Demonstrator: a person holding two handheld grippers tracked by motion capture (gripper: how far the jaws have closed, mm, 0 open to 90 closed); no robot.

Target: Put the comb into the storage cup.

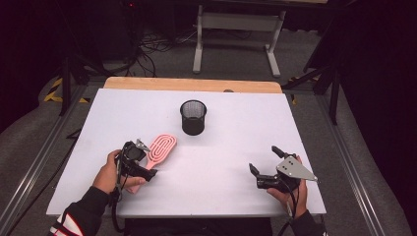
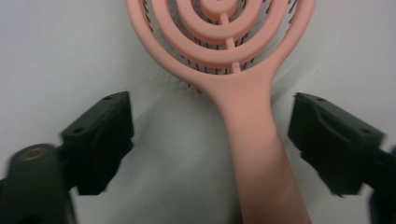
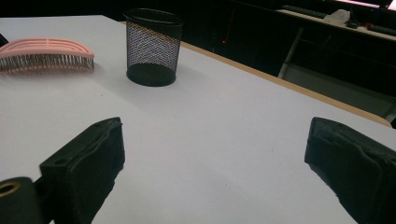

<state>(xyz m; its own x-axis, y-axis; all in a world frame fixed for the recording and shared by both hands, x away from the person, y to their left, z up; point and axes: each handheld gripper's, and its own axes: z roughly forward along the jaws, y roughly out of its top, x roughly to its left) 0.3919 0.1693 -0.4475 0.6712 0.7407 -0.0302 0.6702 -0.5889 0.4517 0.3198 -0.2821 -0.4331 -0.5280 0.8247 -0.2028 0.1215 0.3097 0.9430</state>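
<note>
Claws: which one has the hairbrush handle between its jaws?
The left claw. Its open jaws straddle the pink hairbrush handle without pressing it. The right claw, also open, has only bare white table between its jaws, apart from the brush.

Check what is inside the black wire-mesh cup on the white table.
The black wire-mesh cup looks empty: in the right gripper view, only the white table and dark background show through its mesh. Its solid base band hides the very bottom.

One hairbrush, one mesh cup
</note>
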